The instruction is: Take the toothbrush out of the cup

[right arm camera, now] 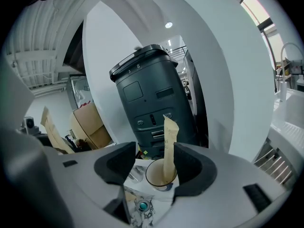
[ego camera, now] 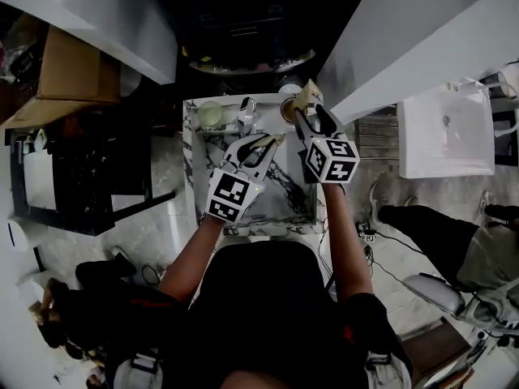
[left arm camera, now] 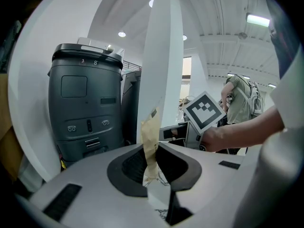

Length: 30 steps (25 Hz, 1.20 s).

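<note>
Now left gripper [left arm camera: 151, 150] holds one toothbrush [left arm camera: 151, 129], cup [right arm camera: 154, 174] holds second toothbrush [right arm camera: 169, 141].

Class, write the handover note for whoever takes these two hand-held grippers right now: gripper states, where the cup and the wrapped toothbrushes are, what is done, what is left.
Left hand-held gripper: shut on a paper-wrapped toothbrush, held above the marble-patterned tray.
Right hand-held gripper: open, nothing gripped.
Cup: at the tray's far edge, with a second wrapped toothbrush standing in it, showing between the right jaws, untouched.
Done: one toothbrush is out.
Left: probably close the right jaws on the second one and lift it out.
</note>
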Motion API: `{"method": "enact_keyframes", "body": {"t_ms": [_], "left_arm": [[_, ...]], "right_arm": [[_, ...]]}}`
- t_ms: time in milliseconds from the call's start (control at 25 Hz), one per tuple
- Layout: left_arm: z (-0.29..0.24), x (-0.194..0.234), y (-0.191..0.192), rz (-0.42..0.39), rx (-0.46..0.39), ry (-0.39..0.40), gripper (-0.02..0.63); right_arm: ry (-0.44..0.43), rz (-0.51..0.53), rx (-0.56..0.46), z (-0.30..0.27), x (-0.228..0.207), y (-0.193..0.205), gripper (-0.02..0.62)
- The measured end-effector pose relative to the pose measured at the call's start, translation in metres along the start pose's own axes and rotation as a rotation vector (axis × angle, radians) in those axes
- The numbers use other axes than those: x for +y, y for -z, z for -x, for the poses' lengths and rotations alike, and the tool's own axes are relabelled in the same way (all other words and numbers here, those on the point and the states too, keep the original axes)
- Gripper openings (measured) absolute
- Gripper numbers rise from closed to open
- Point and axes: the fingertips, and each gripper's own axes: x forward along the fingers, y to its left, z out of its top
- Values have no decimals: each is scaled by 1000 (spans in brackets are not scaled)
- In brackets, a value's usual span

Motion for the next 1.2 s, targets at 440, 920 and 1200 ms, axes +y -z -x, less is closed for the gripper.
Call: {"method": "enact_keyframes", "body": {"t_ms": [440, 920, 1200], "left_arm": [[-5, 5, 11, 21, 30, -27, 63], [-11, 7, 17, 45, 40, -42, 63], [-11, 4, 19, 49, 42, -32, 63]], "right_arm": [[16, -5, 68, -38, -20, 18, 249], [13, 3, 128, -60, -29, 30, 247], [33, 42, 157, -62, -31, 36, 137]]}}
